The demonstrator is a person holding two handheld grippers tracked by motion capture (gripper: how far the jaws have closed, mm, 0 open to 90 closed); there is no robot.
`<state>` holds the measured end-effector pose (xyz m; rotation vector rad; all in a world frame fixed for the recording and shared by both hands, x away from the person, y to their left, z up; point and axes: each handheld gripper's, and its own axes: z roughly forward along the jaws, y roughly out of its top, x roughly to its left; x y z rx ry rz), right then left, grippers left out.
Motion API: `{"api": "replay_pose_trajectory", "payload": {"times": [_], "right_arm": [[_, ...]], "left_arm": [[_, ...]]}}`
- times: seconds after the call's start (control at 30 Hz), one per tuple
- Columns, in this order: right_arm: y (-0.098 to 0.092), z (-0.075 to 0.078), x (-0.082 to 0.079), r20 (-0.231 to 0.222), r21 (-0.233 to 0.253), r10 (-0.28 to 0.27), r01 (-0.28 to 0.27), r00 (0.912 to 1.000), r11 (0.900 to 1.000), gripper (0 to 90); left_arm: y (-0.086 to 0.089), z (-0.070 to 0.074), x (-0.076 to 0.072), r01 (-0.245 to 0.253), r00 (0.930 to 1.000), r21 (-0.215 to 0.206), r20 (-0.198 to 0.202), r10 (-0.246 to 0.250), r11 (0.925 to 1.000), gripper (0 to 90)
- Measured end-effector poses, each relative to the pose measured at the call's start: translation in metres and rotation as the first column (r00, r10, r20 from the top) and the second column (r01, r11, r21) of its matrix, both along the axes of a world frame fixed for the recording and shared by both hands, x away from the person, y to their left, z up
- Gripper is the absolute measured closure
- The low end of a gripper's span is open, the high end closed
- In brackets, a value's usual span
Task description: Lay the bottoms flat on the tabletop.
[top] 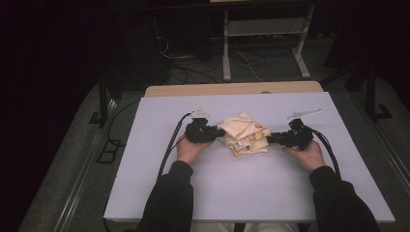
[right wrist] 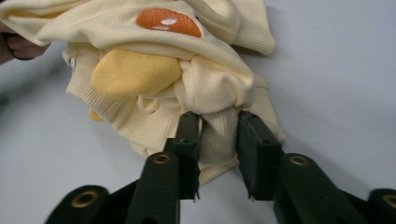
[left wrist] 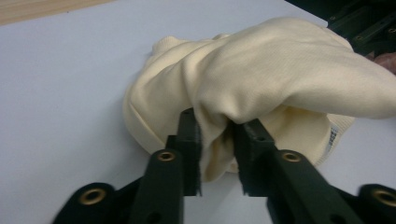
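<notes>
A crumpled cream garment (top: 244,133) lies mid-table on the white board (top: 241,188). It has an orange patch (right wrist: 169,21), a yellow patch (right wrist: 133,72) and a ribbed hem. My left gripper (top: 217,131) meets it from the left. In the left gripper view, this gripper (left wrist: 217,126) has its jaws pinched on a fold of the cream garment (left wrist: 280,70). My right gripper (top: 270,139) comes in from the right. In the right gripper view, its jaws (right wrist: 218,121) are closed on a bunched ribbed part of the cloth (right wrist: 217,88). A hand holds each gripper.
Bare white board lies all around the garment. A wooden table edge (top: 232,89) runs along the far side. Beyond it, a white metal frame (top: 226,48) and loose cables (top: 193,72) stand on the dark floor.
</notes>
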<state>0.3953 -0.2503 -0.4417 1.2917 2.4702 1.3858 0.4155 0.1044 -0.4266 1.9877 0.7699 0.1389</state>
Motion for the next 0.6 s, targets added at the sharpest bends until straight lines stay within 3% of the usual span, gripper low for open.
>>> {"api": "replay_pose_trajectory", "payload": {"times": [0.03,0.13,0.3,0.53,0.6], "right_arm": [[0.001,0.0,0.0,0.003,-0.016,0.003,-0.003,1.0,1.0,77.4],[0.002,0.001,-0.002,-0.004,-0.036,-0.002,0.002,1.0,0.999,80.8],[0.001,0.004,-0.003,-0.008,-0.033,-0.014,0.014,0.9999,0.999,81.9],[-0.004,0.014,-0.01,-0.011,0.014,-0.032,0.032,0.9994,0.999,82.3],[-0.005,0.023,-0.014,-0.002,0.029,-0.043,0.043,0.9991,0.999,82.4]], "left_arm": [[-0.001,0.001,-0.001,0.002,0.9999,0.004,0.011,-0.002,1.0,77.3],[-0.002,0.004,-0.003,0.001,0.9999,0.011,0.012,-0.001,0.9999,79.7],[-0.003,0.009,-0.007,0.0,1.0,0.017,0.0,0.0,0.9998,80.9],[-0.003,0.028,-0.011,-0.005,1.0,0.064,0.001,0.004,0.9979,82.4],[-0.003,0.036,-0.012,-0.005,1.0,0.076,0.007,0.005,0.9971,82.7]]}}
